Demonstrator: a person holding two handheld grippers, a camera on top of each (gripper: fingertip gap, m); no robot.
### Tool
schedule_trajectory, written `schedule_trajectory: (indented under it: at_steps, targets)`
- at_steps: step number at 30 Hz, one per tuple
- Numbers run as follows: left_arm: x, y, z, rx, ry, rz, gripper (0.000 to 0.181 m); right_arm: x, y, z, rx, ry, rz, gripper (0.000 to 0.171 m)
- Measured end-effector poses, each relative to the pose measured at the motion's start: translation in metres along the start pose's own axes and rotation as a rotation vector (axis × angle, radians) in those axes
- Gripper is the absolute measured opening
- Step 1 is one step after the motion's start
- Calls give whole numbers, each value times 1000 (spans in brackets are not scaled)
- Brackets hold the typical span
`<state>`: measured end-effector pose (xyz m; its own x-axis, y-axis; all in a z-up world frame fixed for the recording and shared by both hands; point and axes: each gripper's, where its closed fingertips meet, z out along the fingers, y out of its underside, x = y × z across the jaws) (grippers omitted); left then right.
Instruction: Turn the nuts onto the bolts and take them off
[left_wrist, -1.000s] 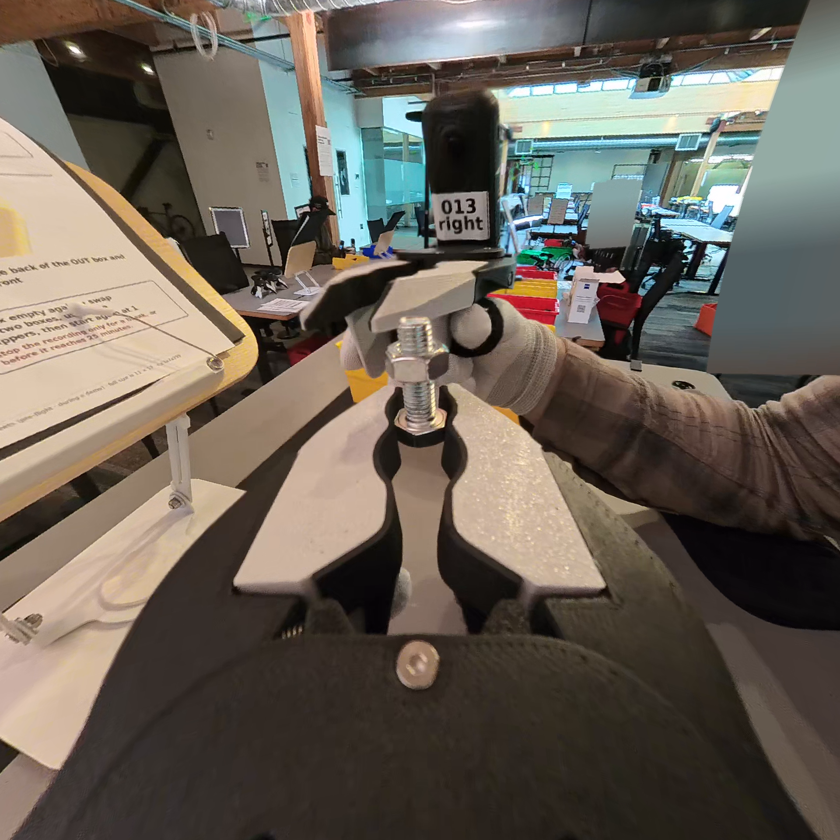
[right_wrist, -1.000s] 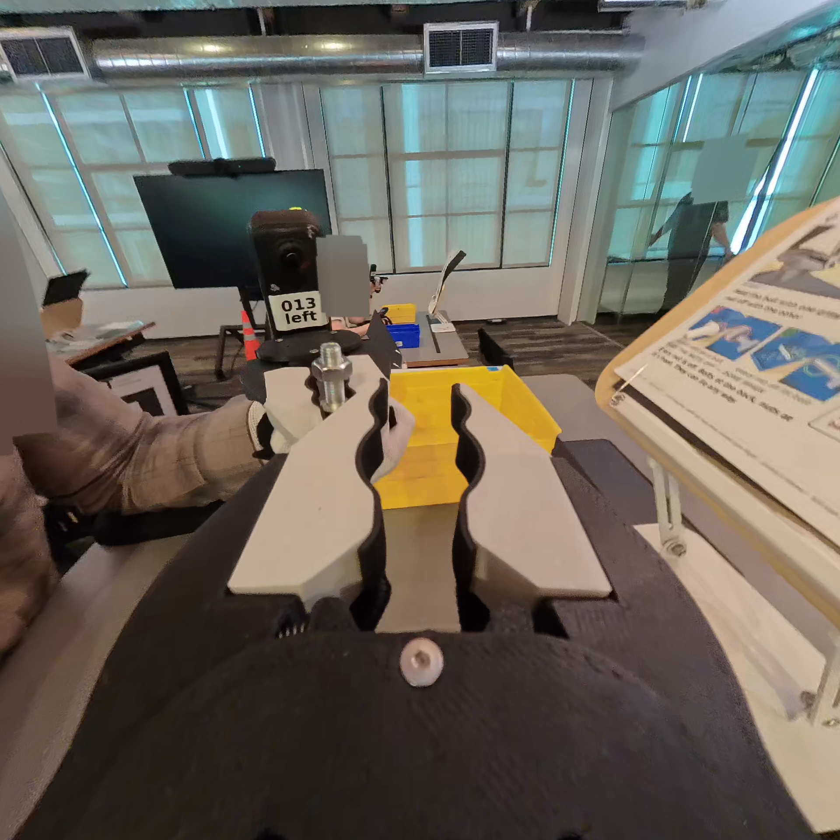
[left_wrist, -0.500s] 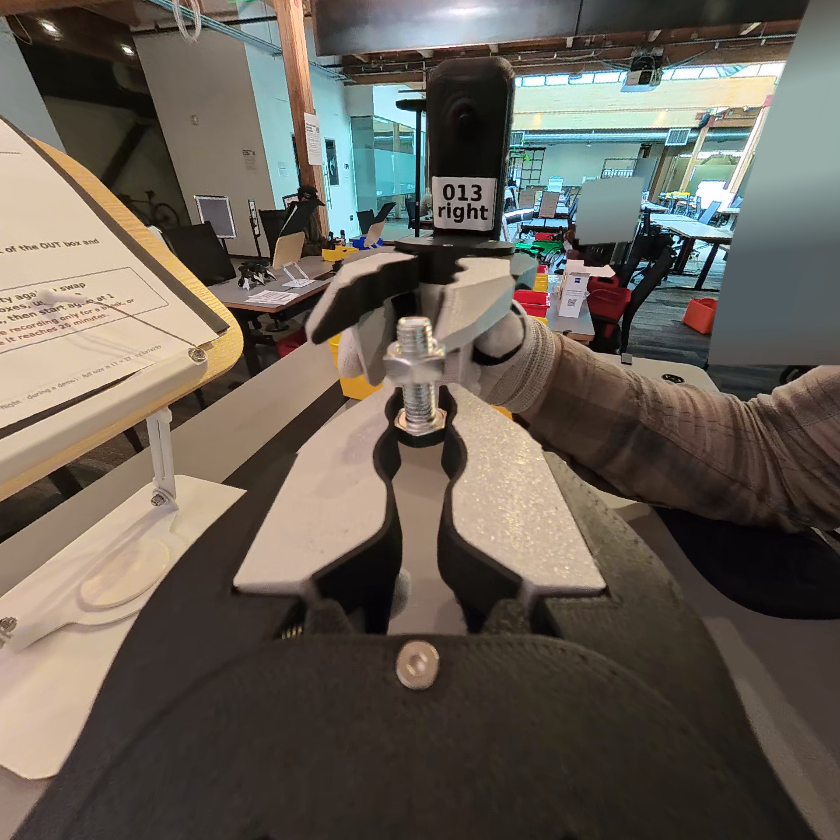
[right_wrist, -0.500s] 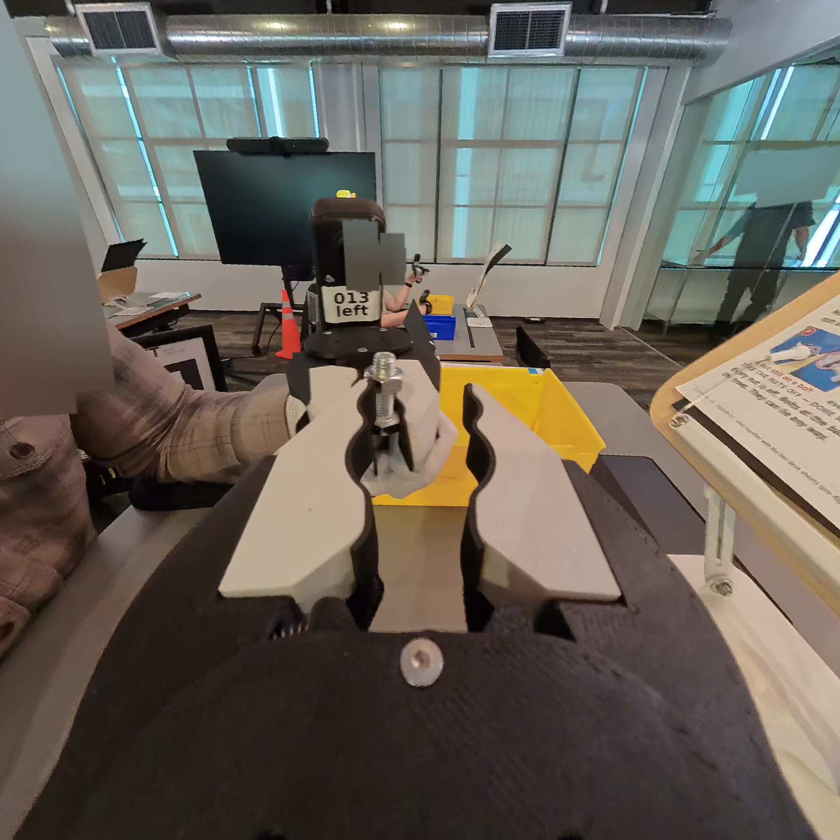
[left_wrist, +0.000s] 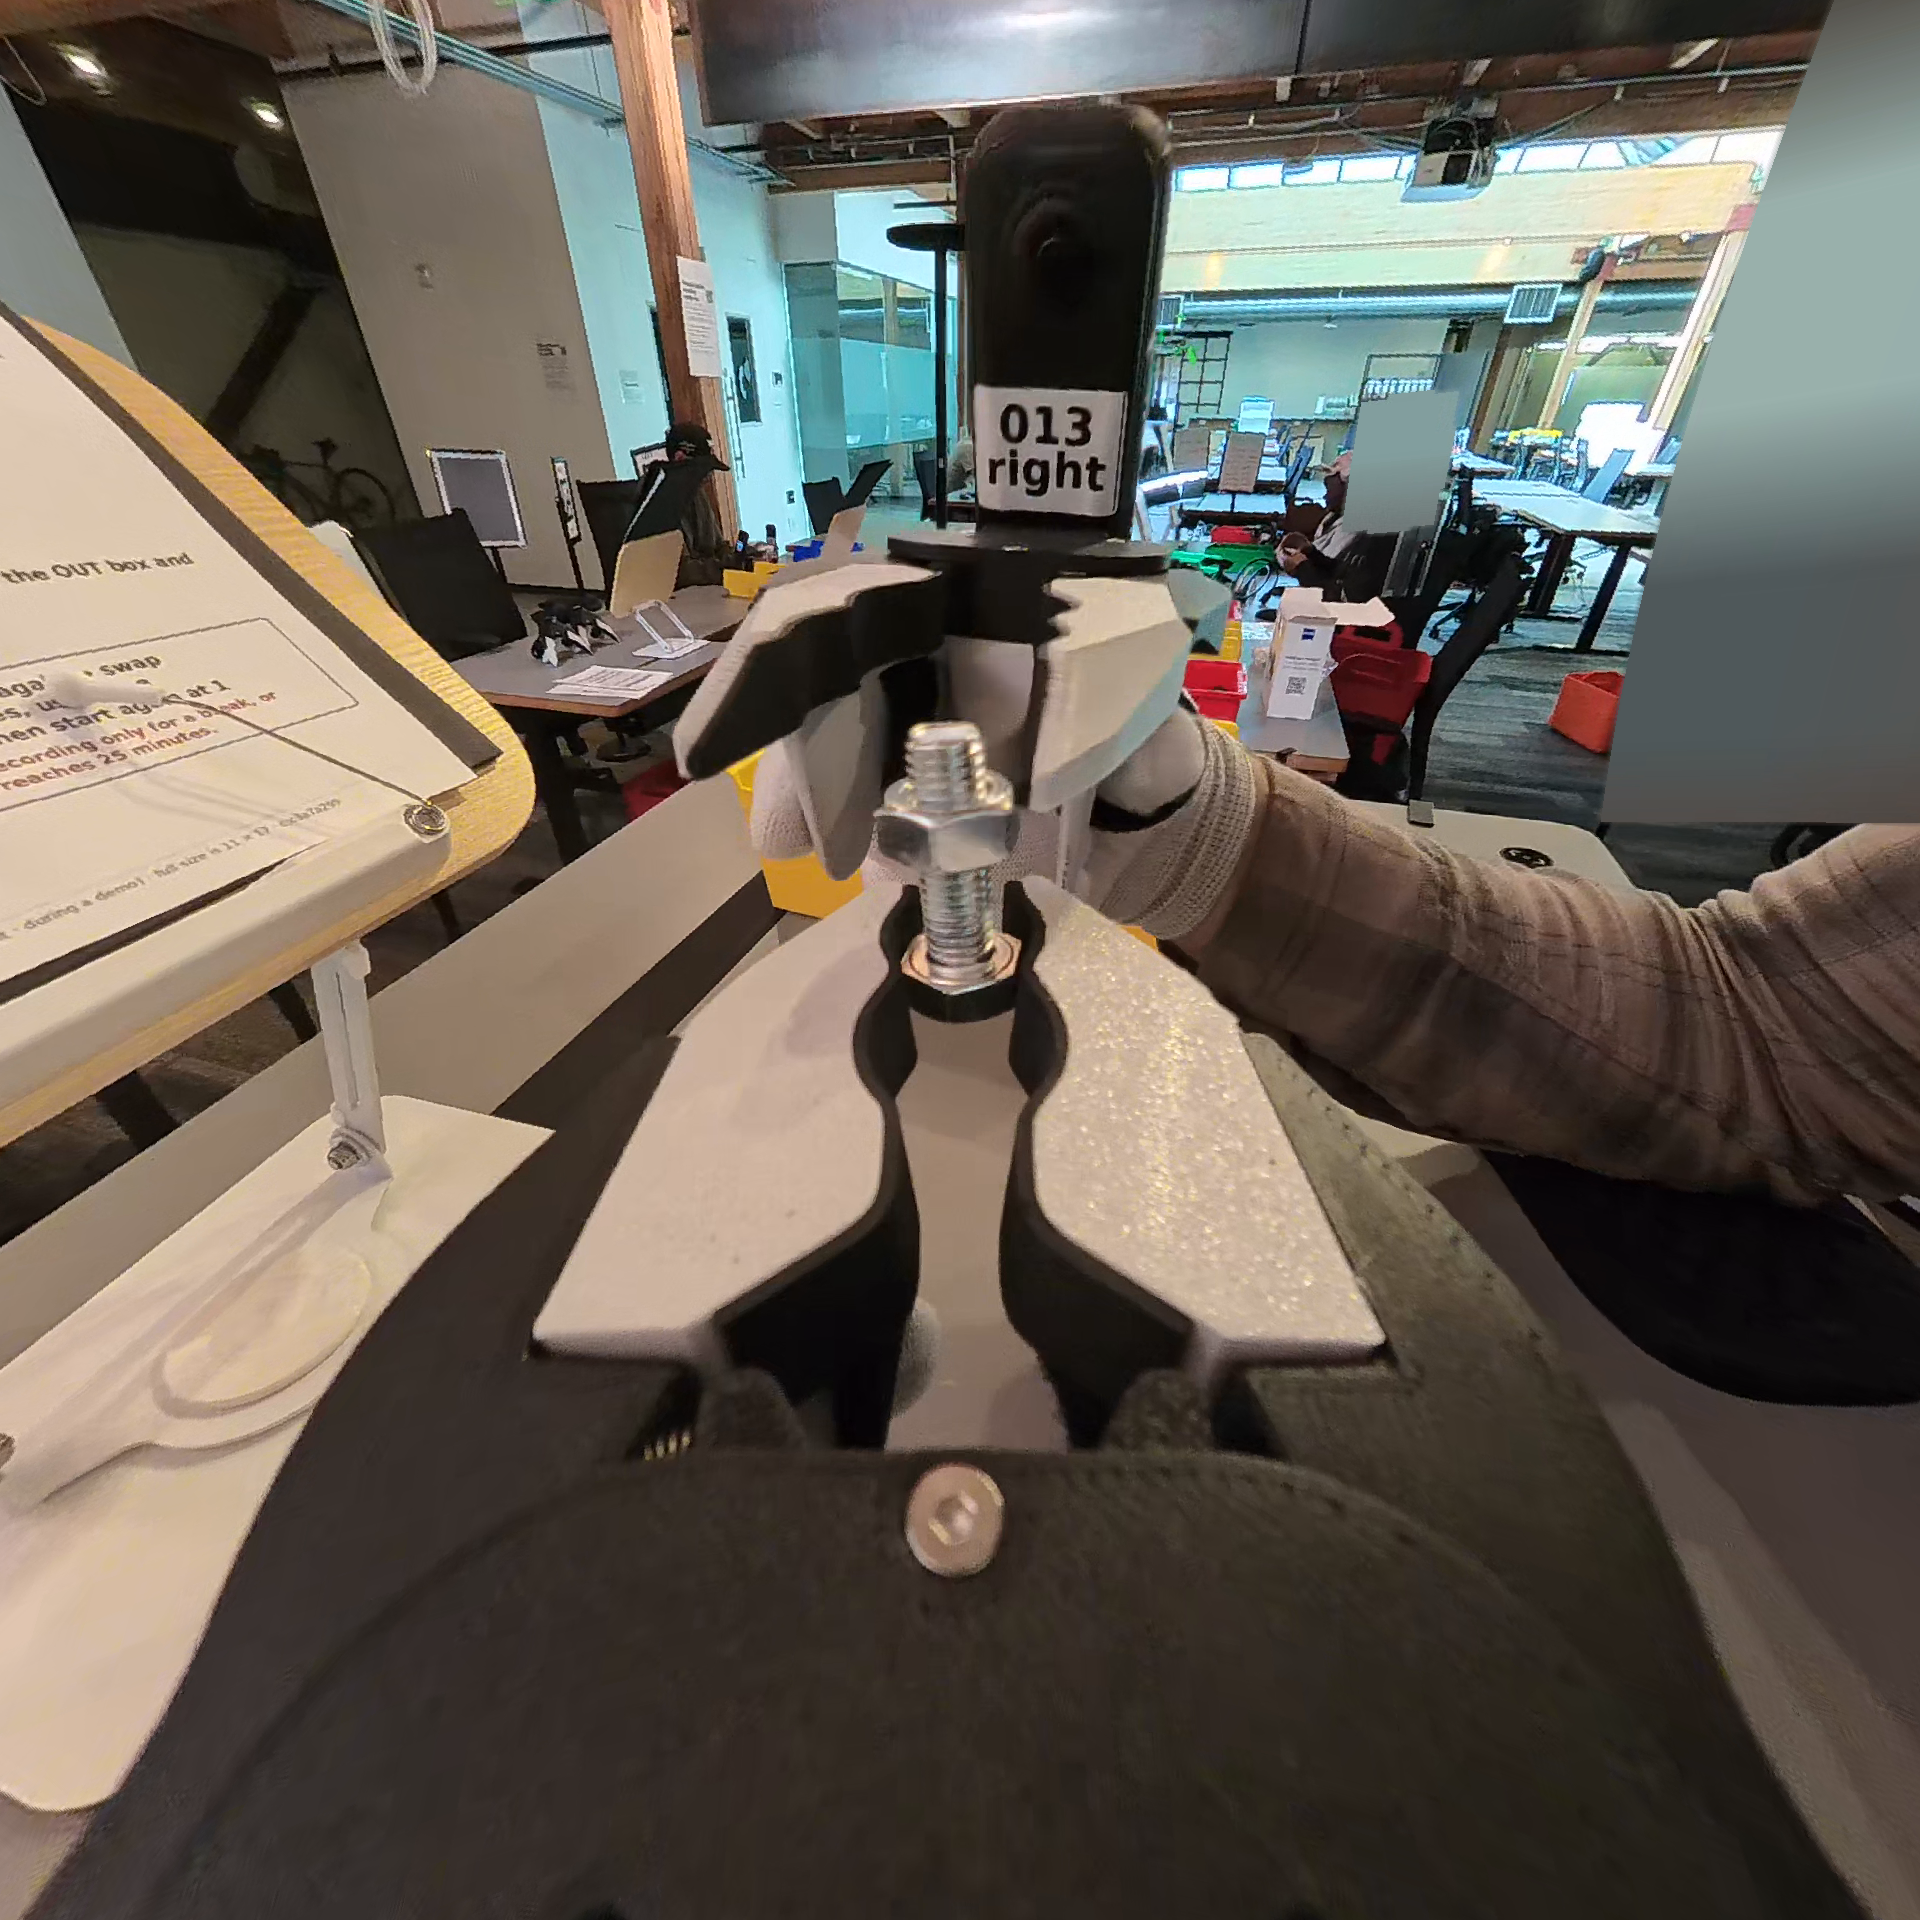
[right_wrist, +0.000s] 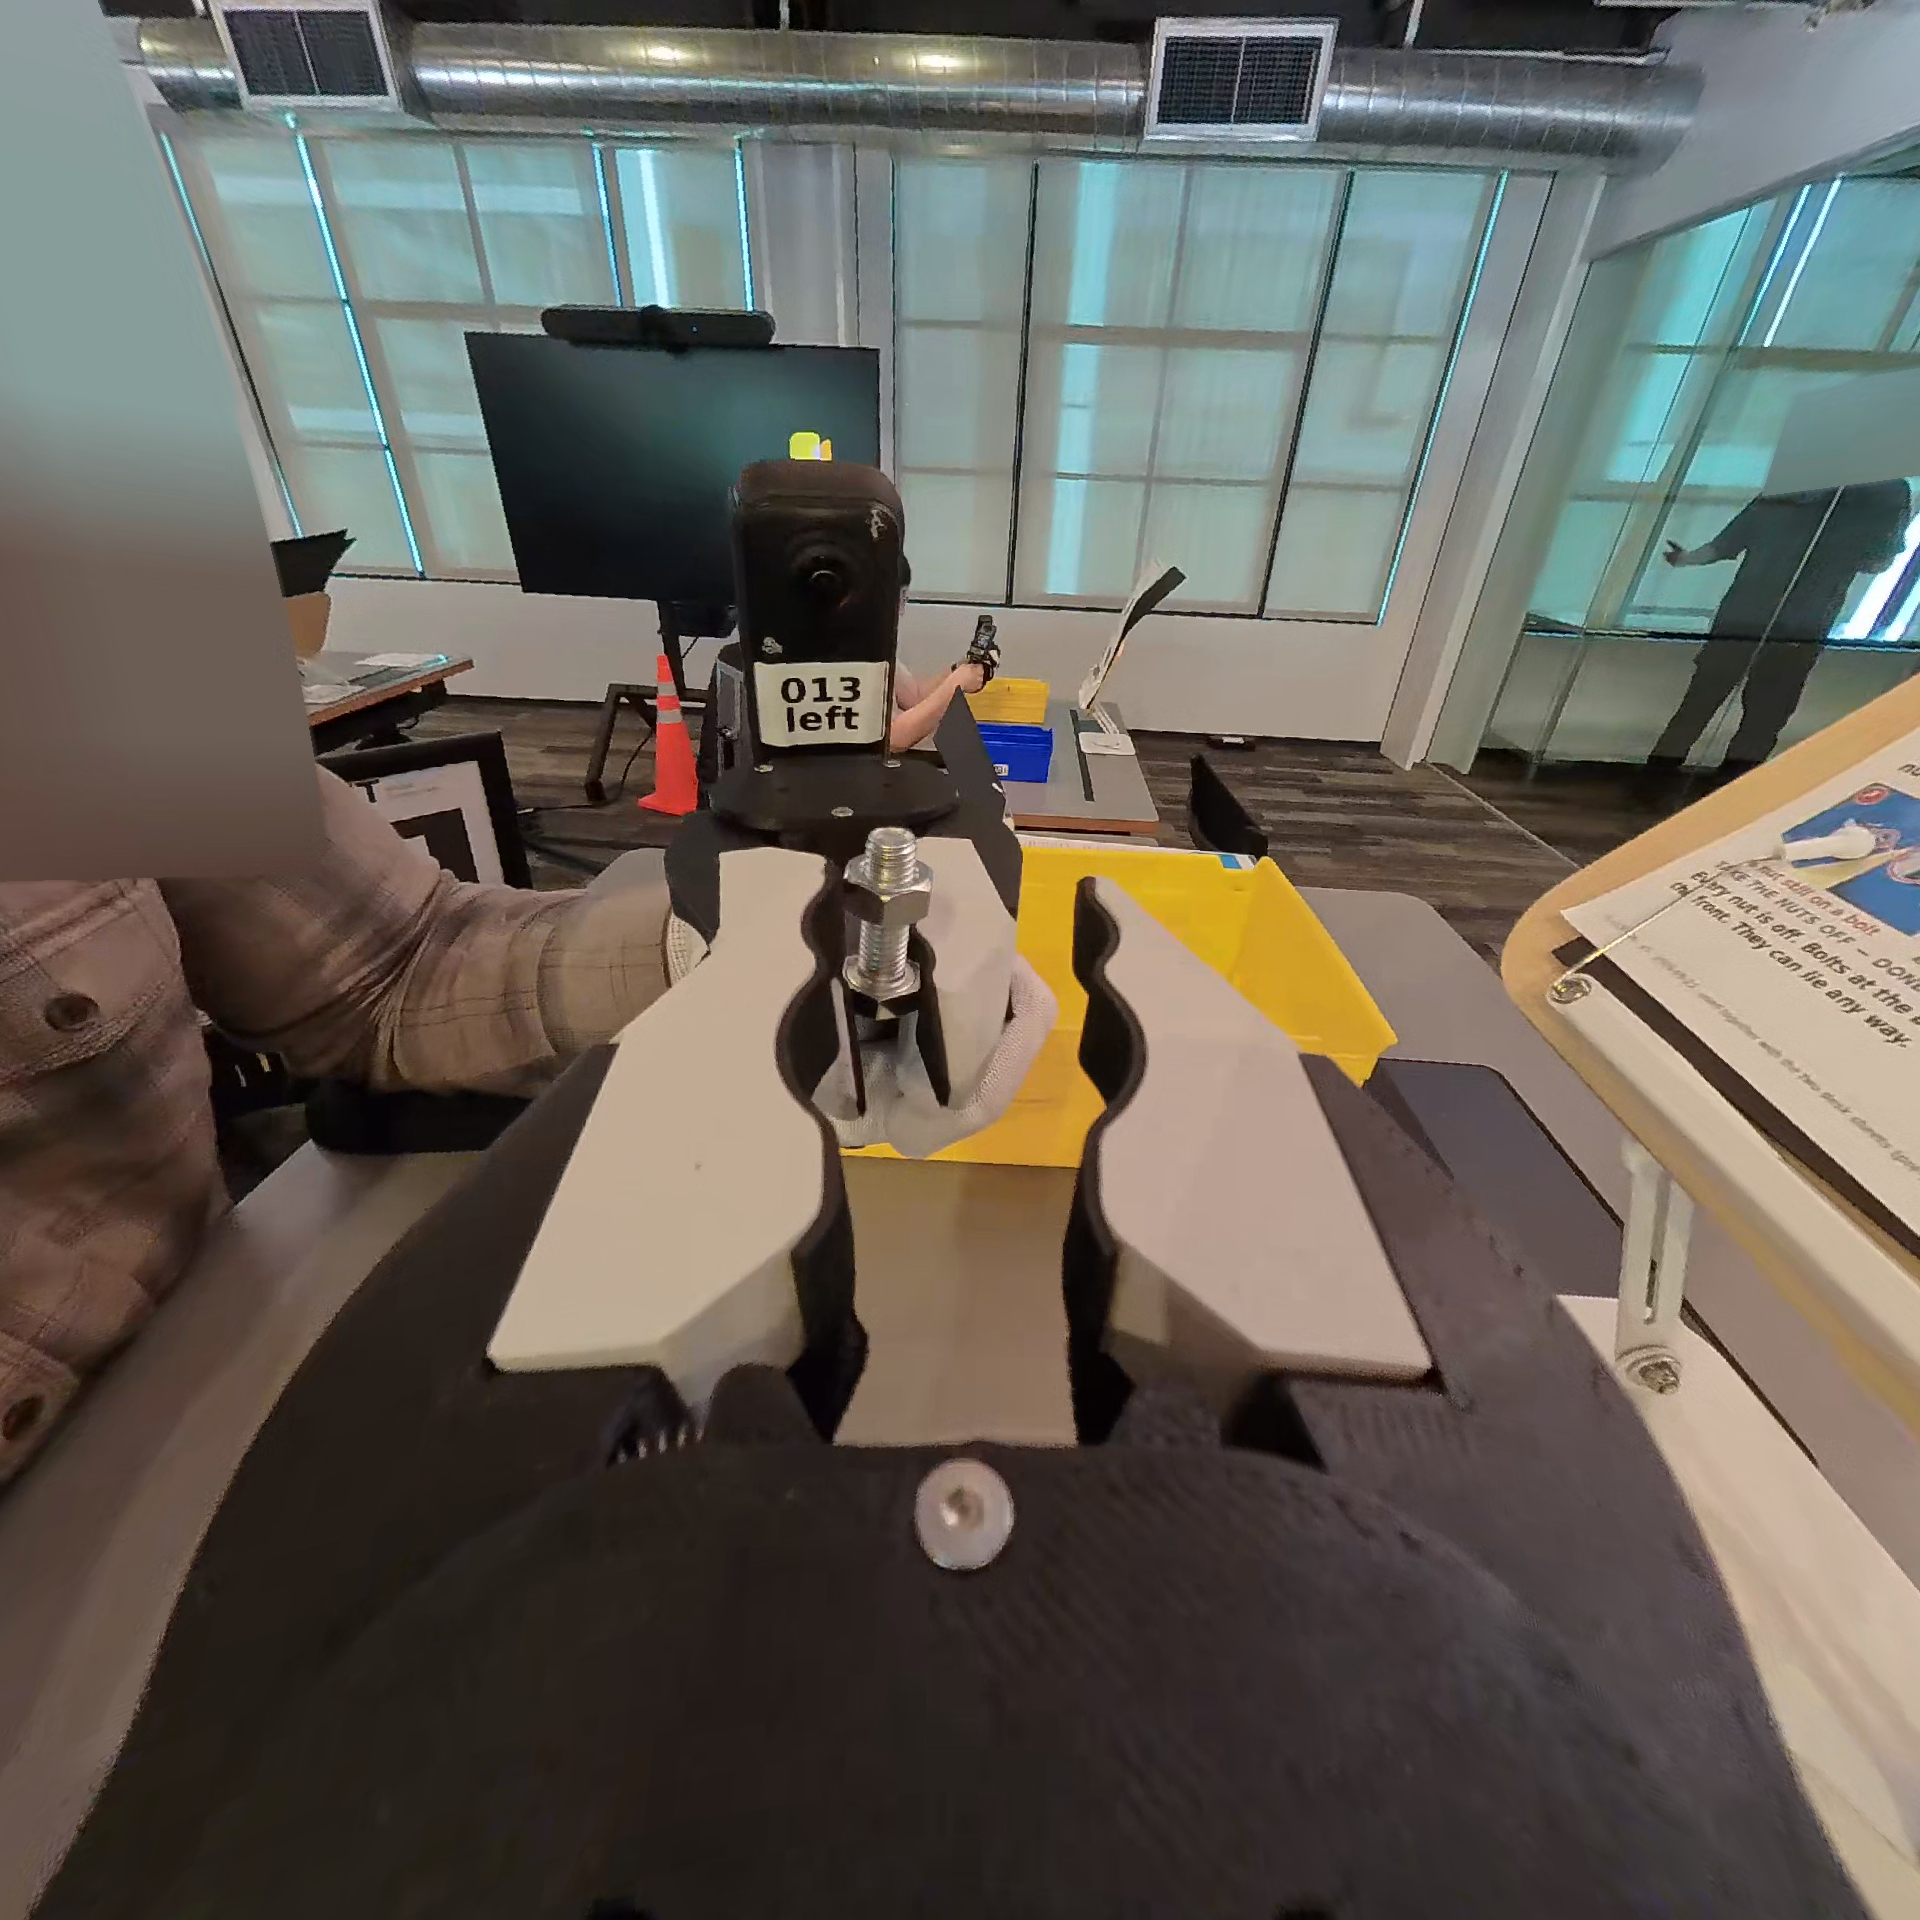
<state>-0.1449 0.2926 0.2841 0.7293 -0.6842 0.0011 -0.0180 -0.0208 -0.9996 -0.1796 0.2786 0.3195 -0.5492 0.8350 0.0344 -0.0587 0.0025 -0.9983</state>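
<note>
The left gripper (left_wrist: 956, 966) clamps the bolt (left_wrist: 948, 904) upright above the tabletop, nut (left_wrist: 943, 828) mid-thread. The right gripper (right_wrist: 956, 966) gapes empty; a skewed closing could knock the bolt askew.

An open-plan office-workshop, this one: exposed metal ductwork (right_wrist: 727, 73) and vents run overhead, and a wall of tall windows (right_wrist: 1132, 384) sits behind a big dark screen on a stand (right_wrist: 675, 468). An orange traffic cone (right_wrist: 670, 748) stands on the wood floor. Over on the other side, a timber post (left_wrist: 655, 208), rows of desks with office chairs (left_wrist: 1455, 644), and red, yellow and green parts bins (left_wrist: 1216, 675). Close in, a yellow bin (right_wrist: 1278, 956) and an instruction sheet on a wooden stand (left_wrist: 208, 644).
</note>
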Motion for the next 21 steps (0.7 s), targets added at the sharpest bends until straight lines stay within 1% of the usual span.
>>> schedule_trajectory:
  at_steps: [1,2,3,4,5,8,10,12,18,19,21]
  targets:
    - [-1,-1,-1,7,-5,0,15,4,0,-2,4,22,1,43]
    - [-1,-3,-2,14,-1,6,15,17,-1,-7,7,94,4,38]
    - [1,-3,-3,11,7,14,15,39,2,-16,0,203,22,32]
    - [1,-4,-3,9,-3,26,15,51,5,-24,-9,258,49,27]
    - [-1,-4,-3,4,-14,25,15,51,5,-28,-4,245,57,22]
    - [-2,-1,-2,4,-6,5,15,19,-12,-22,57,94,3,36]
    - [-1,2,0,-1,2,1,15,5,-10,-13,22,38,-19,45]
    - [-1,2,1,-2,1,-1,15,-2,-2,-5,-25,19,-41,49]
    - [2,3,2,-6,9,5,15,3,0,-4,-11,24,-18,48]
    - [1,2,1,-1,4,7,15,9,0,-7,-13,56,-18,42]
    - [3,-3,-2,13,14,14,15,49,8,-24,-66,272,-3,32]
